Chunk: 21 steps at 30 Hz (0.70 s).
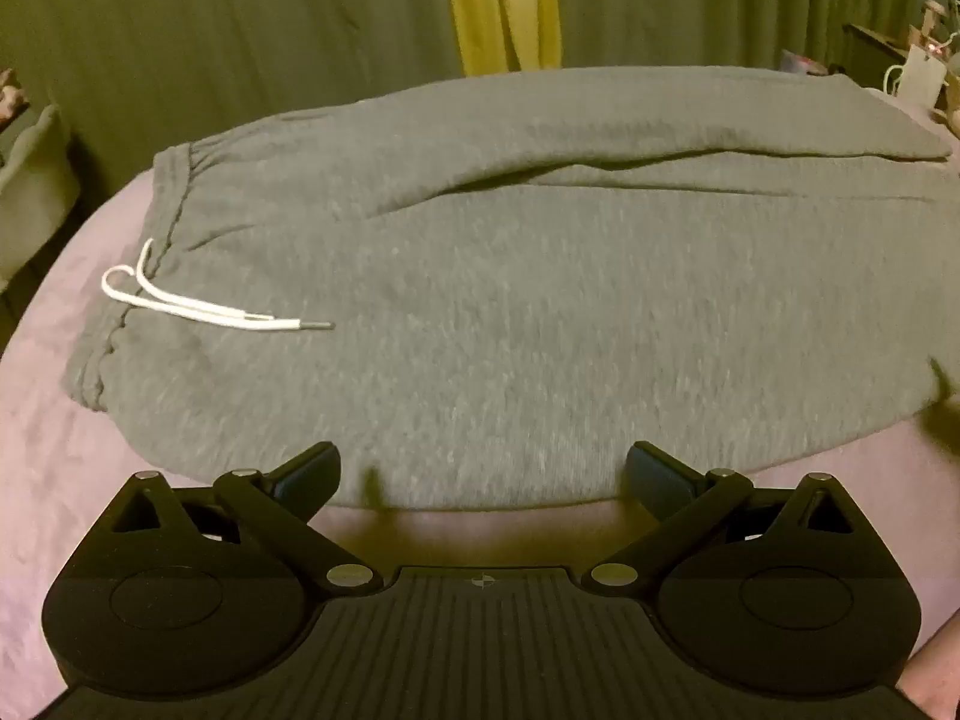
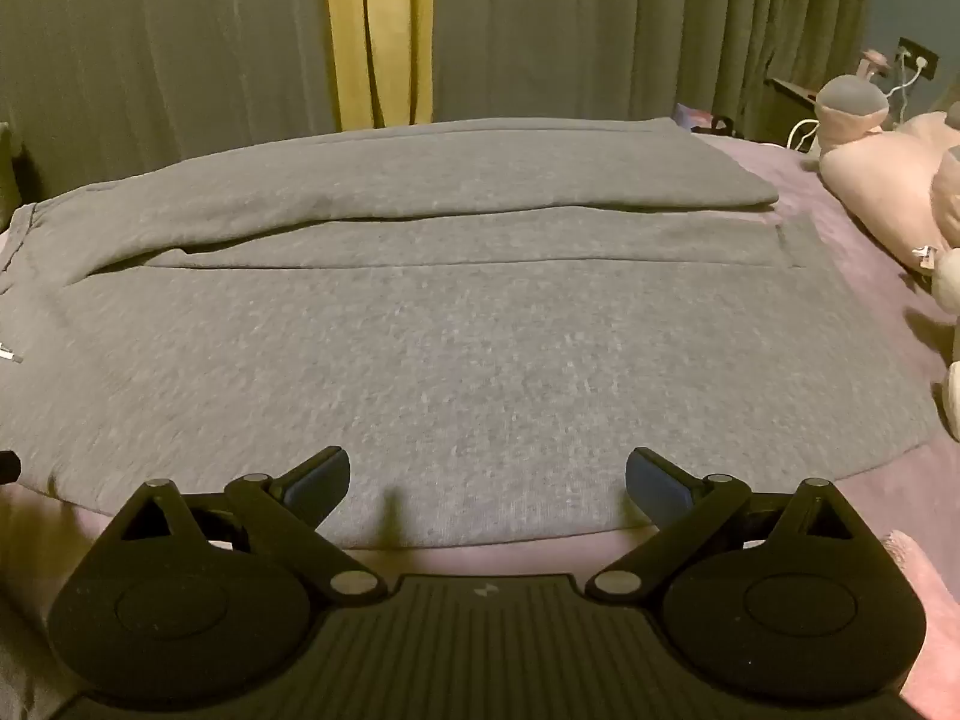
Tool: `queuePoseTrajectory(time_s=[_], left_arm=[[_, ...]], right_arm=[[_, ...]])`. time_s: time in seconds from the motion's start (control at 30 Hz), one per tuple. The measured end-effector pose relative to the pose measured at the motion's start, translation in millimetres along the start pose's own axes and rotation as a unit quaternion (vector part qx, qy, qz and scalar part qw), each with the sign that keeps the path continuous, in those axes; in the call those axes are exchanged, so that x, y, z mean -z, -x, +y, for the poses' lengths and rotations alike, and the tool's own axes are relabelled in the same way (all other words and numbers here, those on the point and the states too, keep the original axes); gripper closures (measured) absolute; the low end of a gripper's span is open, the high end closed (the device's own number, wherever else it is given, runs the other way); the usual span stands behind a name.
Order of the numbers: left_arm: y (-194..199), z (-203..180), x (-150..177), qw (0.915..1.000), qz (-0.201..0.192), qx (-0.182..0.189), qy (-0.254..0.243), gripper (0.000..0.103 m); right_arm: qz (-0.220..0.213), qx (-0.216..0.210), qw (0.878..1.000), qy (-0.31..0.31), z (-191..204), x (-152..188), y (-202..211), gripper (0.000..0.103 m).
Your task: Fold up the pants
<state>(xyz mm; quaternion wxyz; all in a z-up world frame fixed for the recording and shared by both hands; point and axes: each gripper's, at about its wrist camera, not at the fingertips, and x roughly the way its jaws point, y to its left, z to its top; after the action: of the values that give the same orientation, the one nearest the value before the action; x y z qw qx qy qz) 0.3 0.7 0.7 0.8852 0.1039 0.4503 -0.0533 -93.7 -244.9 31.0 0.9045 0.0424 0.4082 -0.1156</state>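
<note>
Grey sweatpants [image 1: 510,300] lie spread flat across a pink bedcover [image 1: 54,468], waistband [image 1: 171,192] to the left and legs running off to the right. One leg lies along the far side of the bed, the other nearer, with a long crease between them. A white drawstring [image 1: 198,309] trails from the waistband onto the grey fabric, its tip pointing right.

The left gripper [image 1: 483,474] hovers at the near edge of the pants, its jaws spread wide with nothing between them; the hem of the fabric sits just beyond the fingertips [image 1: 312,468].

In the right wrist view, the right gripper [image 2: 487,477] is likewise fully spread and holds nothing, poised over the near edge of the pants [image 2: 456,348] further along the legs. The leg ends finish short of the right side of the bed.

Pale pink stuffed toys [image 2: 882,180] rest on the cover at the far right. Dark green curtains [image 2: 180,48] hang behind the bed, with a yellow strip [image 2: 378,42] showing between them.
</note>
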Motion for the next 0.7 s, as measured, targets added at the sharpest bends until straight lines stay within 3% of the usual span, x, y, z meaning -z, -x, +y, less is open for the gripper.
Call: queuePoseTrajectory(time_s=[0.7], left_arm=[[-5.7, -2.2, 6.9, 0.9999, 0.006, -0.008, -0.006, 0.000]], right_arm=[[0.003, -0.003, 1.000, -0.022, -12.7, -0.4, -0.9, 0.004]])
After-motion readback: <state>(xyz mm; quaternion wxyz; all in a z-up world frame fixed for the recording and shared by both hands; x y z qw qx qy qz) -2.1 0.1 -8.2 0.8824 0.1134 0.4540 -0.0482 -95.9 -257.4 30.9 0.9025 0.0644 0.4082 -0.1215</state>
